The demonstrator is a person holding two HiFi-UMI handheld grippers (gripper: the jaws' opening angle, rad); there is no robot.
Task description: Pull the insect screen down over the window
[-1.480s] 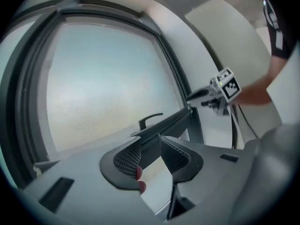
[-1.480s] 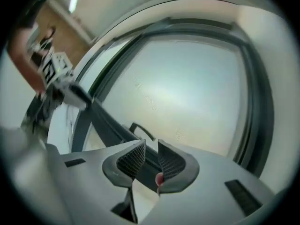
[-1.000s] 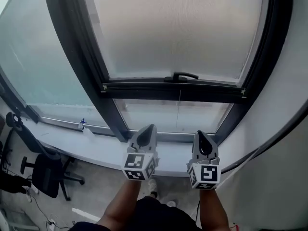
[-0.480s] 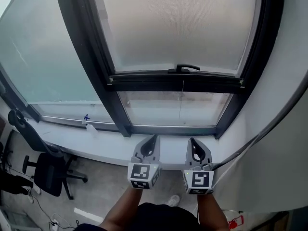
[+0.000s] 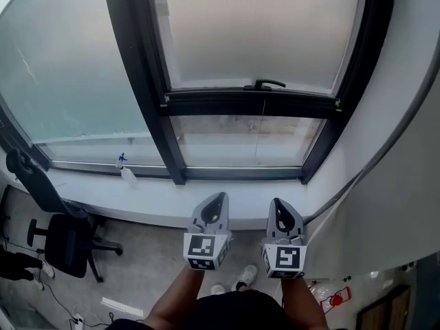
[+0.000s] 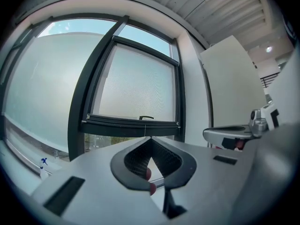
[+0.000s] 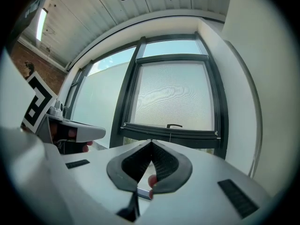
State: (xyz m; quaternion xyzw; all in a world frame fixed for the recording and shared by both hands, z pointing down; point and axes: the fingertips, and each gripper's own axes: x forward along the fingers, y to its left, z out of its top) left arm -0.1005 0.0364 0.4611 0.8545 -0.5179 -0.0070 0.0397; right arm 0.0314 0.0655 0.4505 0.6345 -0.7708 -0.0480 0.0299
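Stands farther back from the window than a second ago, with the sill (image 5: 158,201) now beyond the jaw tips instead of beneath them. Finds the insect screen (image 5: 254,33) ahead of and above both grippers, drawn most of the way down. Sees its dark bottom bar (image 5: 251,105) and small handle (image 5: 269,84) stopped short of the lower frame, with clear glass showing in the strip beneath. Holds the left gripper (image 5: 217,199) and right gripper (image 5: 279,206) side by side, well apart from the bar, each with jaws pressed together on nothing. Reads as a pause mid-pull or a step back to check; judges the screen not yet fully down. Calls next for reaching forward and up to the handle, roughly in line with the right gripper, parting the jaws, closing on it and drawing straight down to the frame. Spots one container only: a spray bottle (image 5: 126,172) on the sill, ahead and left of the left gripper; cannot tell its contents. Notes an office chair (image 5: 65,243) farther left, on the floor.
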